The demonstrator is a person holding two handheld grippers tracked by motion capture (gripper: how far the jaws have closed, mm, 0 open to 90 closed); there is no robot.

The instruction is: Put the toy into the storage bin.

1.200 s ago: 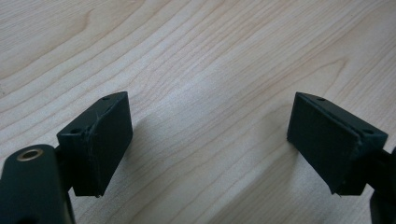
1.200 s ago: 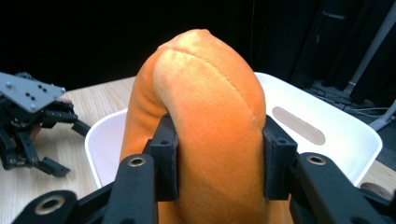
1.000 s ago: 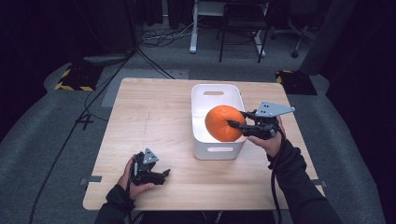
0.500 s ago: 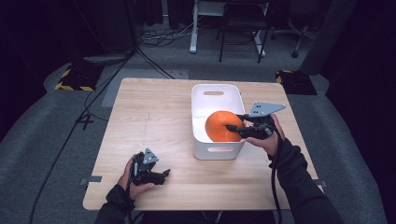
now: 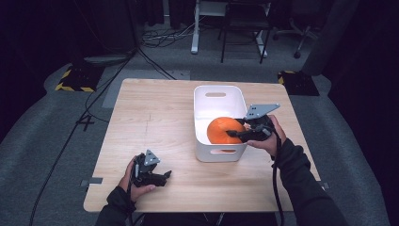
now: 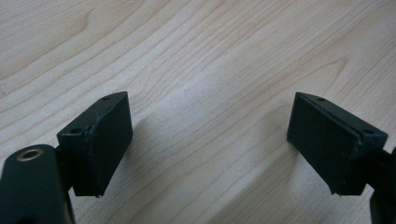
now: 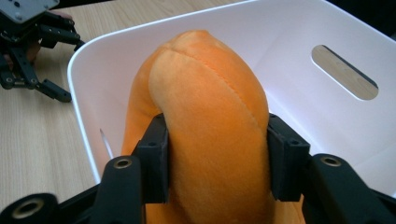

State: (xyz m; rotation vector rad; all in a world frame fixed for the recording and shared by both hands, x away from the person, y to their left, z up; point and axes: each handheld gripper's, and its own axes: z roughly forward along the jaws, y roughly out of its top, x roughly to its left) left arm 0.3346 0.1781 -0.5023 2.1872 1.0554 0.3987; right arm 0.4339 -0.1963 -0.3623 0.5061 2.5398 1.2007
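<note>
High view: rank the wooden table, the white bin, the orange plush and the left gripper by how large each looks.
1. wooden table, largest by far.
2. white bin.
3. orange plush, partly hidden by the bin wall and the right gripper.
4. left gripper, close to the plush's visible part, so this last pair is unsure.

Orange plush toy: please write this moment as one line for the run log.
right gripper: shut on orange plush toy | toy: inside white bin | left gripper: open, empty, over table

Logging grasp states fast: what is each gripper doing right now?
Left gripper: open, holding nothing, above the wooden table.
Right gripper: shut on the orange plush ball in the white plastic bin.
</note>
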